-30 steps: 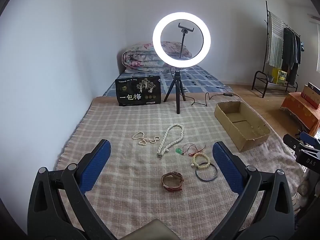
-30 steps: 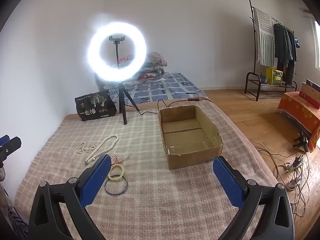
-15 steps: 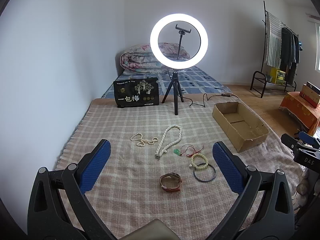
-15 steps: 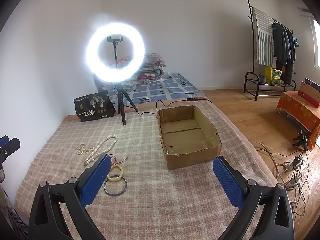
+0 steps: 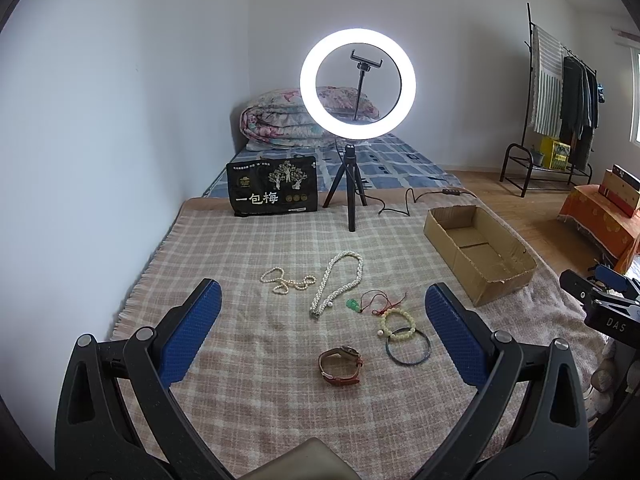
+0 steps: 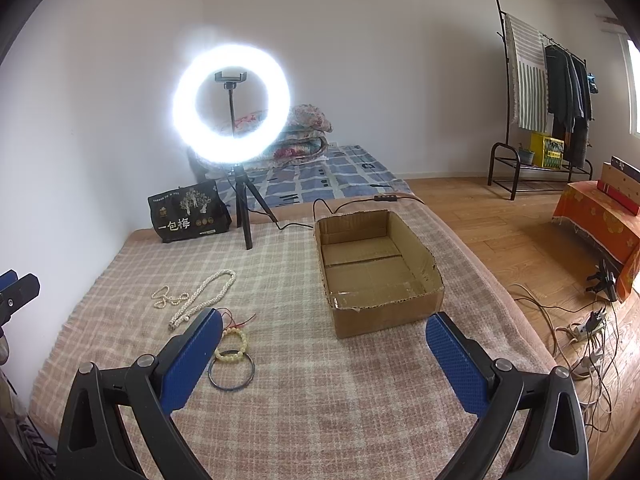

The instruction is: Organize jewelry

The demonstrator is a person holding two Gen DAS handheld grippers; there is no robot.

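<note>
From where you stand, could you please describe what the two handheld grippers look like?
The left gripper and right gripper match: black plastic arms with triangular cut-outs and silver pivot bolts, tipped with blue dimpled finger pads. The right one's side bears white "DAS" lettering. No hands or sleeves show.

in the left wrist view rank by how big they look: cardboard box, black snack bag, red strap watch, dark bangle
1. cardboard box, largest.
2. black snack bag, though it stands farther back, so its true size is unsure.
3. and 4. dark bangle and red strap watch look about alike; no ranking.
</note>
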